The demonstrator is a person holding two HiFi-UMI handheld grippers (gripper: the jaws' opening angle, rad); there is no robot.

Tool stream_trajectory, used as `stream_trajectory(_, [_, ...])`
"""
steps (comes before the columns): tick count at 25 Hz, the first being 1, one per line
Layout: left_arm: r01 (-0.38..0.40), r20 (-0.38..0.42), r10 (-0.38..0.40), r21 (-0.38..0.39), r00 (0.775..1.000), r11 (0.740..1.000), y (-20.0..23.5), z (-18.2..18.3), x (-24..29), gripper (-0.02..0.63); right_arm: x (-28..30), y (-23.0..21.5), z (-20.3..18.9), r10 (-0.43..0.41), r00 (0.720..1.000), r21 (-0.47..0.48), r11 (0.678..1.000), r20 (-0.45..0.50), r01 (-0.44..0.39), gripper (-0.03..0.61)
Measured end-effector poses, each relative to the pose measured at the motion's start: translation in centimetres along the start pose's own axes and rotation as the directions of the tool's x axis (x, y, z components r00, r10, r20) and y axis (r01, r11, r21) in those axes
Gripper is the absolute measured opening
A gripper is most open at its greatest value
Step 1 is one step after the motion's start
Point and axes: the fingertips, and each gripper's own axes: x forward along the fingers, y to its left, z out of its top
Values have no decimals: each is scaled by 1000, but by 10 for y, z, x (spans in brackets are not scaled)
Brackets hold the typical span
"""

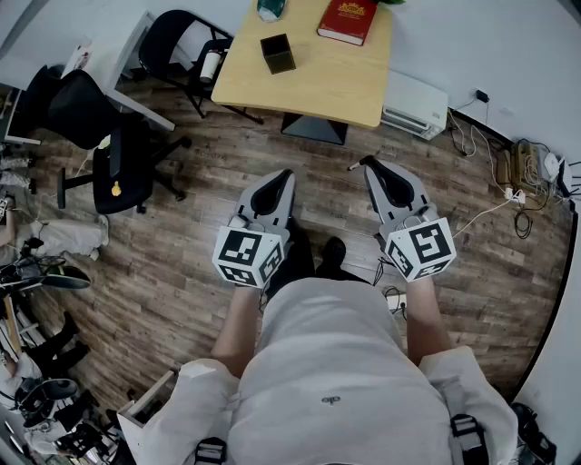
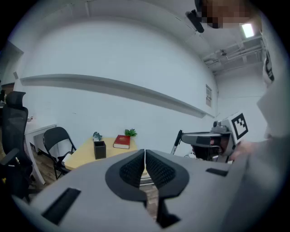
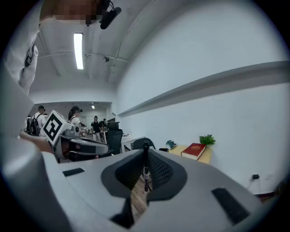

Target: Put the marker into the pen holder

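The light wooden counter [image 1: 313, 86] stands well ahead of both pairs of jaws. On it, a black pen holder [image 1: 277, 53] sits straight beyond the left jaws. Farther off lie a red book [image 1: 348, 20], a teal object [image 1: 270, 9] and a small green plant [image 2: 130, 132].

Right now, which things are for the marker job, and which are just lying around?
For the job:
- the marker, pinched in the right claw
- the black pen holder on the wooden table

Just lying about:
- the red book
- the small green plant
- the black folding chair
- the black office chair
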Motion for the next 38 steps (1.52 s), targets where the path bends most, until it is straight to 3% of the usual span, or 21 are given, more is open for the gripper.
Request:
stream_trajectory(19, [-50, 18, 50, 14, 999, 999, -25, -4, -19, 9, -37, 2, 2, 21, 1000, -31, 999, 22, -20, 25])
stream_trajectory(30, [-47, 11, 47, 17, 999, 999, -4, 0, -18, 9, -18, 6, 5, 2, 1000, -29, 1000, 16, -1, 25])
stream_trajectory(38, [-25, -3, 25, 17, 1000, 1000, 37, 7, -6, 9, 17, 6, 19, -35, 999, -43, 998, 10, 35, 25])
